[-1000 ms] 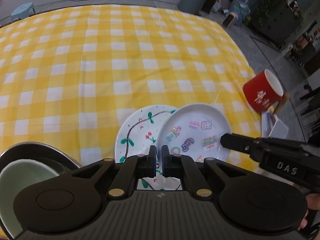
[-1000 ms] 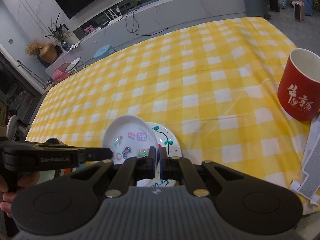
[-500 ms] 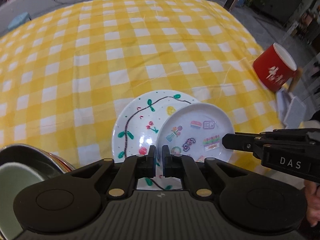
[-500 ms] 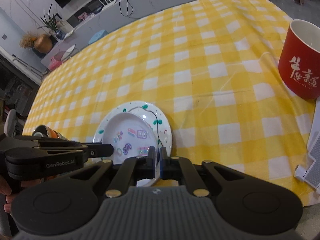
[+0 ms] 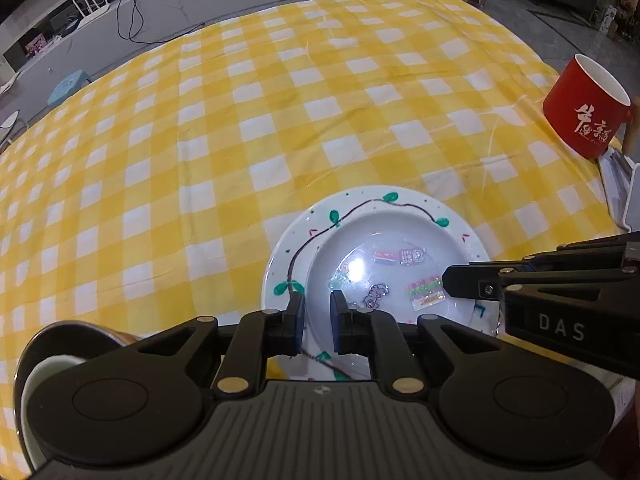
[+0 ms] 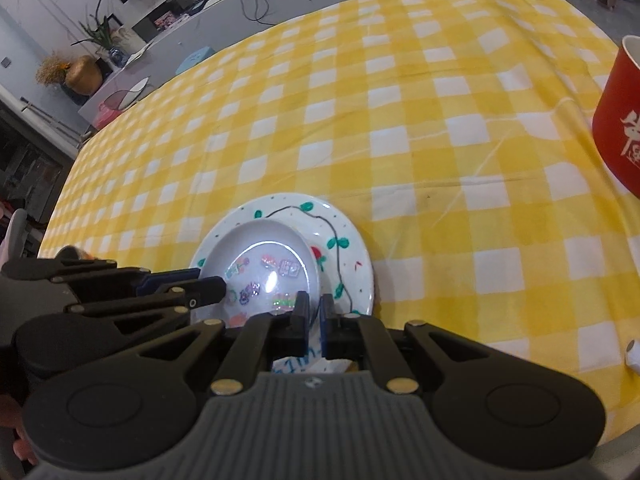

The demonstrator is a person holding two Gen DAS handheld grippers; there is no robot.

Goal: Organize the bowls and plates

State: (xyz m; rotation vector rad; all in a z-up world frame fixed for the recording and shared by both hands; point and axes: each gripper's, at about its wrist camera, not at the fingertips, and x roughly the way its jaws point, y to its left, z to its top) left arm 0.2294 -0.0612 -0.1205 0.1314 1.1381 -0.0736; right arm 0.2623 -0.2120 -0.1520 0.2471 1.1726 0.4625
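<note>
Yellow-check tablecloth (image 5: 280,128); "DAS" on right gripper (image 6: 314,314), pinching small plate (image 5: 384,264) rim; left gripper (image 5: 316,312) jaws just opening, straddling rim

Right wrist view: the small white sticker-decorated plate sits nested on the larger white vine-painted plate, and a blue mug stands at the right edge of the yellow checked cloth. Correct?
Not quite: the mug is red, not blue, as the right wrist view shows. The rest holds: the small white sticker-decorated plate sits nested on the larger white vine-painted plate, on the yellow checked cloth.
</note>
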